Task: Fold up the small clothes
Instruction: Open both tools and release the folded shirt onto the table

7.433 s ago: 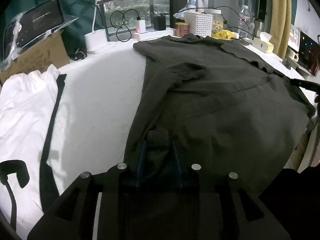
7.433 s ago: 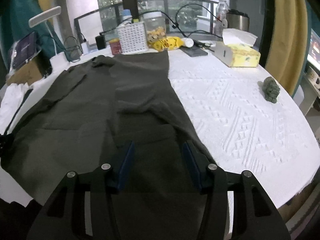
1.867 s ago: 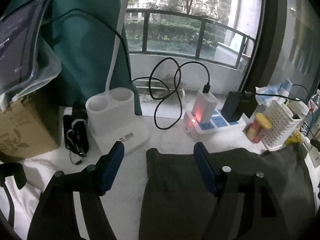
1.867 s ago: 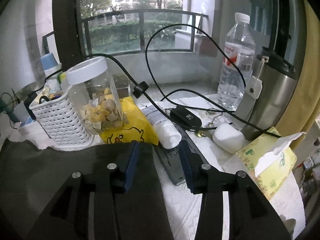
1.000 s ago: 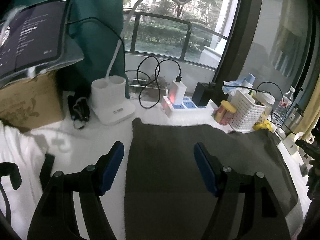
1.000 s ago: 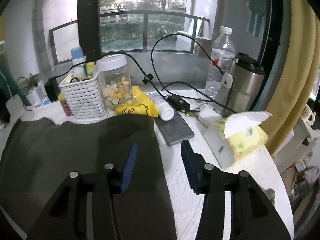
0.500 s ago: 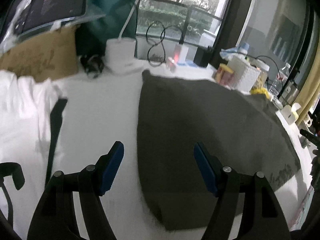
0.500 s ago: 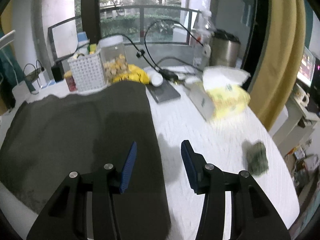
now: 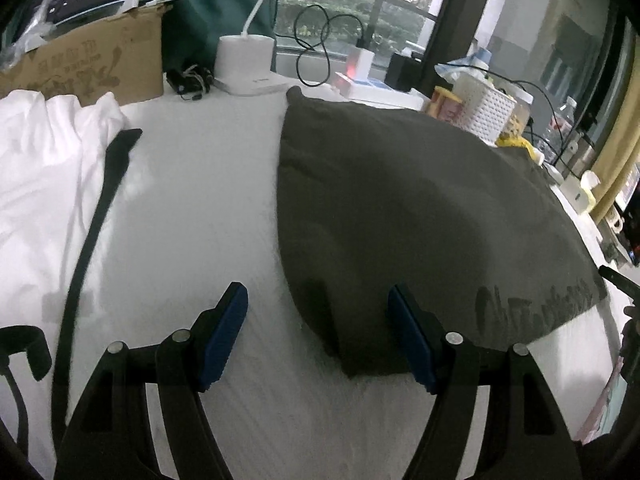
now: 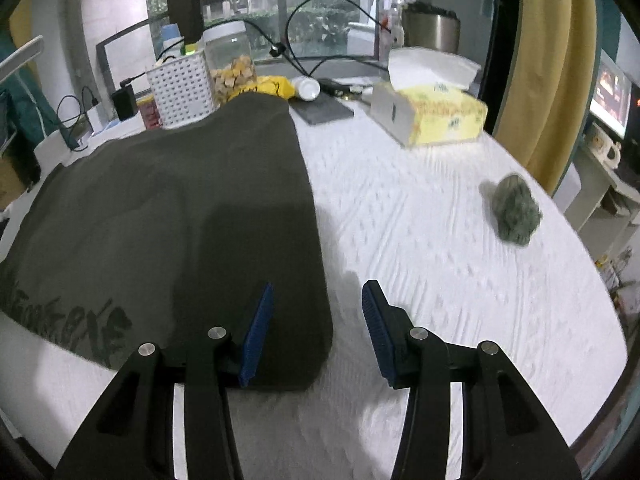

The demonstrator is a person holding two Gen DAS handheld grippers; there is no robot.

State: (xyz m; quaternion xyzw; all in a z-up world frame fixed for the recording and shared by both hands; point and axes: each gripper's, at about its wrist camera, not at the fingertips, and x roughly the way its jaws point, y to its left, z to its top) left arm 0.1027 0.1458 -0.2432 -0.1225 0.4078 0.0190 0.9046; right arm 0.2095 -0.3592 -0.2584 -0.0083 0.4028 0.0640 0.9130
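Observation:
A dark olive garment point(image 9: 420, 216) lies folded flat on the white tablecloth point(image 9: 192, 208), with printed lettering along its near edge. It also shows in the right wrist view point(image 10: 168, 216). My left gripper point(image 9: 318, 332) is open and empty, above the garment's near left corner. My right gripper point(image 10: 316, 328) is open and empty, over the garment's near right corner. A white garment with a black strap point(image 9: 44, 168) lies at the left.
A cardboard box point(image 9: 88, 64), a white lamp base point(image 9: 246, 66), a power strip and cables line the back. A white basket point(image 10: 180, 88), a jar, a tissue box point(image 10: 432, 114) and a green lump point(image 10: 516, 210) stand to the right.
Both grippers, at the garment's far edge by the window two seconds ago, have drawn back to its near edge. The garment now lies folded shorter than 7.4 s ago. Both jaws stay open.

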